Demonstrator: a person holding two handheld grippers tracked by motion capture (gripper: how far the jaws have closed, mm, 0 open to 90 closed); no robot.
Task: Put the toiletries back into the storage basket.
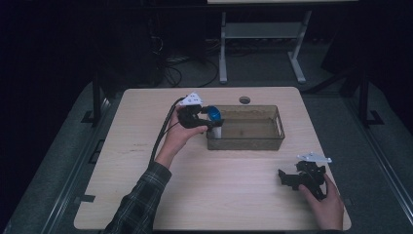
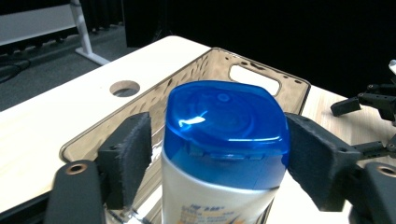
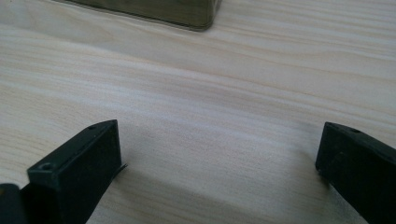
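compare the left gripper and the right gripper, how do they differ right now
The left gripper has a blue-capped white bottle between its jaws, with a gap at one pad; the right gripper has only bare table between its jaws. The left gripper is raised at the end of the brown bin; the right gripper sits low near the table's front corner. Both are black, hand-held and stand open.

Light wood table (image 1: 214, 195), rounded corners, bare over most of its top. Round cable hole (image 1: 244, 100) near far edge, just beyond the bin. Dark carpeted floor (image 1: 63, 161) all around. Far side: grey desk frame (image 1: 263, 34) with two legs on feet. Loose black cables (image 1: 180, 68) on floor, far left.
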